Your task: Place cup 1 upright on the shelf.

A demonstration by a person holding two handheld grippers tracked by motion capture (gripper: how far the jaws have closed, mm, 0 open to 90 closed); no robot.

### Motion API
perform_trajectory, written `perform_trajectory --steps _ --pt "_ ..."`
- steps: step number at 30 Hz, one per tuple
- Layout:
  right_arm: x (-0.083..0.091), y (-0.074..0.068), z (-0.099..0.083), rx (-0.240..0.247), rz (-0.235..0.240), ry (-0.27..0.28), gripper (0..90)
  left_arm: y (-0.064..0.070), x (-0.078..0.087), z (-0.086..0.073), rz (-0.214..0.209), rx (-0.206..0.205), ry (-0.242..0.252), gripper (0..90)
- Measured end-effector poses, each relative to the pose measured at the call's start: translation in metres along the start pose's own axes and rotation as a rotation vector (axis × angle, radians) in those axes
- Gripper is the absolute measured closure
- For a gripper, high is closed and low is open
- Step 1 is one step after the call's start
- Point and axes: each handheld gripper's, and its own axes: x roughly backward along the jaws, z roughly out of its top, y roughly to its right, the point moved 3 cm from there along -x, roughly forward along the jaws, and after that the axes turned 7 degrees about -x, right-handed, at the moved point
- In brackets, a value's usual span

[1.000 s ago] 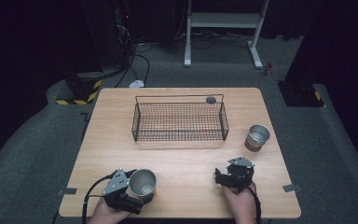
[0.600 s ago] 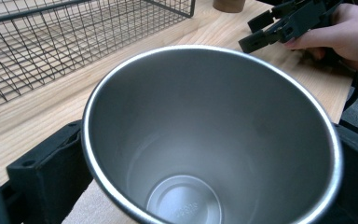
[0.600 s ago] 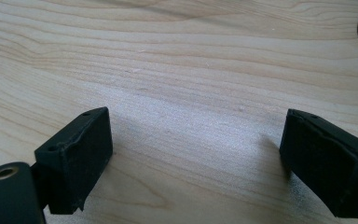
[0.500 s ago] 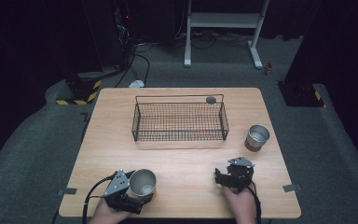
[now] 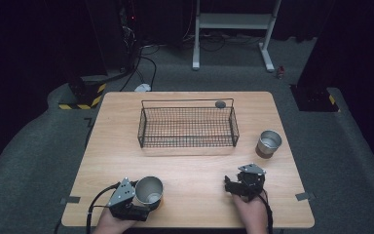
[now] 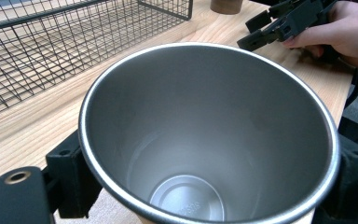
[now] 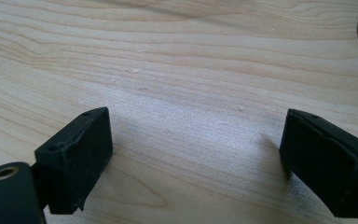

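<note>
Steel cup [image 5: 148,189] sat clamped in our left hand-held gripper [image 5: 141,197] at the worktop's [image 5: 190,170] near edge; our right hand-held gripper [image 7: 193,163] rested released, empty.

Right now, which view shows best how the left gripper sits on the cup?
The left gripper view: the cup sits upright between the left gripper, a black jaw against each side below the rim, and its inside is empty. The high view shows cup and gripper small at the table's near edge.
</note>
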Motion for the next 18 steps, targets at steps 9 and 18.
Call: perform_trajectory --steps 9,18 --pt "0.0000 0.0000 0.0000 0.000 0.000 0.000 9.2 -0.0027 0.0008 -0.0002 0.002 0.016 0.007 13.6" --pt "0.0000 0.0000 0.0000 0.000 0.000 0.000 9.2 -0.0049 0.0035 0.0009 0.009 0.022 0.019 13.7"
